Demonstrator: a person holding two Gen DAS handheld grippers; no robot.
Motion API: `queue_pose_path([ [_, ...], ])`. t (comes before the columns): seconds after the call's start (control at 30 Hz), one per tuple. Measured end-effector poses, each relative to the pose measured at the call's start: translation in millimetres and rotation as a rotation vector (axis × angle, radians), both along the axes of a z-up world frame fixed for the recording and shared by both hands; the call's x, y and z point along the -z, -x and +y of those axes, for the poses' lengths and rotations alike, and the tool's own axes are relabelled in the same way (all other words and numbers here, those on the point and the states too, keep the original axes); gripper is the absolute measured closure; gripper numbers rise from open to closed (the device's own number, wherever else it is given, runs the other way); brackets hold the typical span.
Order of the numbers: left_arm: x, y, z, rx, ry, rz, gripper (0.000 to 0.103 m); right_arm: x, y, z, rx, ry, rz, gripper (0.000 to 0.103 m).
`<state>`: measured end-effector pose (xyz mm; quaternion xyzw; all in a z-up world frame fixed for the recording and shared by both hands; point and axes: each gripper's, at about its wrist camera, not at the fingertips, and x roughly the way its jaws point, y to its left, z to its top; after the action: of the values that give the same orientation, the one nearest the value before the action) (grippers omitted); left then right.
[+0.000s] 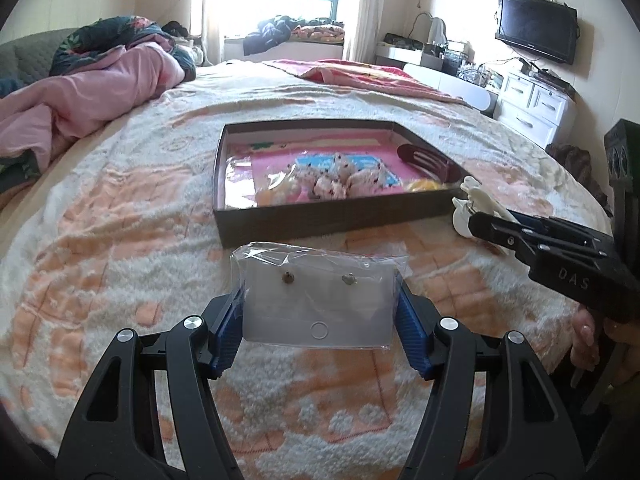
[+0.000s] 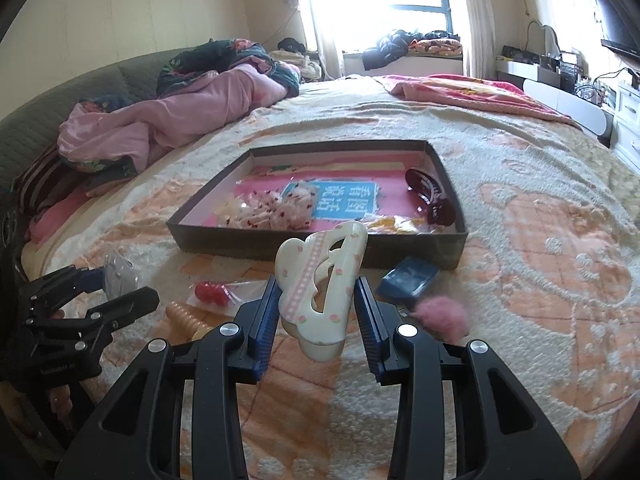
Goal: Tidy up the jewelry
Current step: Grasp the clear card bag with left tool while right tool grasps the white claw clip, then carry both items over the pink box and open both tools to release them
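Note:
My left gripper (image 1: 318, 300) is shut on a clear bag with an earring card (image 1: 318, 296), held above the bed in front of the dark shallow box (image 1: 320, 216). My right gripper (image 2: 316, 300) is shut on a cream hair claw clip (image 2: 320, 280), held just before the box's (image 2: 320, 250) near wall. The box holds a dark red hair clip (image 2: 430, 196), bagged floral pieces (image 2: 276, 210) and a yellow item (image 2: 394, 224). In the left wrist view the right gripper (image 1: 480, 220) with the cream clip (image 1: 470, 204) is near the box's right corner.
On the bedspread near the box lie a bag with red beads (image 2: 212, 294), a ribbed beige clip (image 2: 188, 320), a blue packet (image 2: 410, 278) and a pink fluffy item (image 2: 442, 314). A pink quilt (image 2: 168, 120) is heaped at the left. A white dresser (image 1: 532, 104) stands beyond the bed.

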<state>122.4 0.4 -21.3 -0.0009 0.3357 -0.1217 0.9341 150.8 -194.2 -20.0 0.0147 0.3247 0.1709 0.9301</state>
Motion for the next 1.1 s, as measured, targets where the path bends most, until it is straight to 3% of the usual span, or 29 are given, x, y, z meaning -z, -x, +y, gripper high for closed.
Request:
queue_pose_path([
  [0.6,-24,-41,-21,0.022,0.010,-0.050,0.046,-14,-16,-29,0.061,-0.008,-0.036,0.067],
  [1.1,-28,-76,-28,0.023,0.006,-0.057,0.046,-25,-35,-38,0.074,0.003,-0.071,0.067],
])
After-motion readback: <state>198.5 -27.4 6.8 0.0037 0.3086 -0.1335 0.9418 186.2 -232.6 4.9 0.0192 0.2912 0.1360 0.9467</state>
